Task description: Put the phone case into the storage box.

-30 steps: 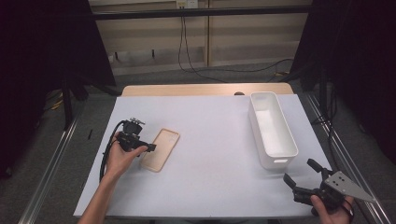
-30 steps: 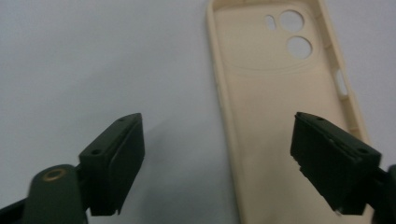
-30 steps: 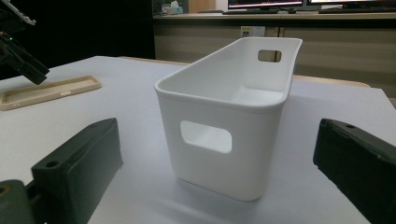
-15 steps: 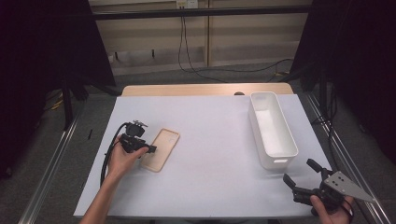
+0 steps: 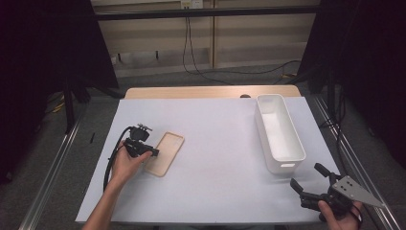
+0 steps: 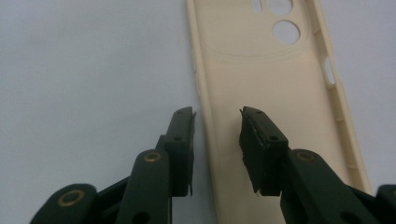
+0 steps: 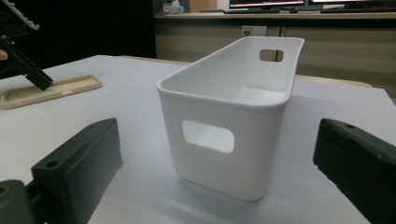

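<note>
A cream phone case (image 5: 165, 153) lies flat, open side up, on the white sheet (image 5: 215, 143) covering the table, toward its left edge. The left gripper (image 6: 217, 116) has its jaws astride the case's long left rim, one outside on the sheet, one inside the shell; they have just been closing, yet a gap remains and the pads do not press the rim. The right gripper (image 5: 309, 179) rests at the near right corner, jaws spread wide, nothing between them. A white bin (image 5: 277, 132) stands along the right edge, just beyond that gripper. No brand or writing can be read on the case or the bin
</note>
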`<state>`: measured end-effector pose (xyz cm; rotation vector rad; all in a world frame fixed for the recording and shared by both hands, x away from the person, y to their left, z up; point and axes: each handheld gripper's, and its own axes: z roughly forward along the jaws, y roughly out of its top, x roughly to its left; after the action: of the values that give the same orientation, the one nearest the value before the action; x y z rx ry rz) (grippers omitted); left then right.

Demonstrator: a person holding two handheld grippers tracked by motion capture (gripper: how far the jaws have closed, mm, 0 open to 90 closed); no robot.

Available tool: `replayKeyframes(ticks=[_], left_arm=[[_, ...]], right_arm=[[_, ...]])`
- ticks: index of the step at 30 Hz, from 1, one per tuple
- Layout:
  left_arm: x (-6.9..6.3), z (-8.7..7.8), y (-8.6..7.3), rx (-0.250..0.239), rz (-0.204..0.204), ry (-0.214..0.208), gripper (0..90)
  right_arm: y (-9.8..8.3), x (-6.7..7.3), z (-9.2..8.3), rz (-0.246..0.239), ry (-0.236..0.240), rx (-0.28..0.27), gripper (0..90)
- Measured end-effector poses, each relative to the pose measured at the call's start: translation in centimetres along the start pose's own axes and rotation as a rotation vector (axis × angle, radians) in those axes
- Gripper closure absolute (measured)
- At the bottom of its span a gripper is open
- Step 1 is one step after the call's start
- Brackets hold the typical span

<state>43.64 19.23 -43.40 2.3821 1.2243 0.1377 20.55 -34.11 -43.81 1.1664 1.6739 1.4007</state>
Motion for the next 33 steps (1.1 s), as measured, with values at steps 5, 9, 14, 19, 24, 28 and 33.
replayKeyframes(ticks=[5, 9, 14, 19, 24, 28, 33], left_arm=[[0.16, 0.02, -0.01, 0.002, -0.025, -0.014, 66.1], [0.12, 0.06, -0.01, -0.002, -0.033, -0.026, 72.1], [0.26, 0.10, 0.01, -0.005, -0.046, -0.027, 73.9], [0.42, 0.10, 0.05, 0.002, -0.043, -0.035, 75.6], [0.55, 0.10, 0.08, 0.003, -0.070, -0.034, 79.5], [0.79, 0.06, 0.18, 0.017, -0.055, -0.045, 80.5], [0.78, 0.03, 0.13, 0.008, -0.066, -0.034, 85.4]], right_arm=[[0.01, 0.01, 0.02, -0.001, 0.001, 0.000, 0.8], [0.00, 0.01, 0.00, -0.001, 0.000, 0.001, 0.8], [0.01, 0.04, 0.00, -0.002, 0.002, -0.001, 0.8], [0.01, 0.07, 0.04, 0.000, 0.001, 0.000, 0.8], [0.00, 0.04, 0.01, -0.003, 0.002, 0.001, 0.8], [0.01, 0.08, 0.05, -0.001, 0.002, 0.000, 0.8], [0.01, 0.09, 0.05, -0.001, 0.002, 0.000, 0.8]])
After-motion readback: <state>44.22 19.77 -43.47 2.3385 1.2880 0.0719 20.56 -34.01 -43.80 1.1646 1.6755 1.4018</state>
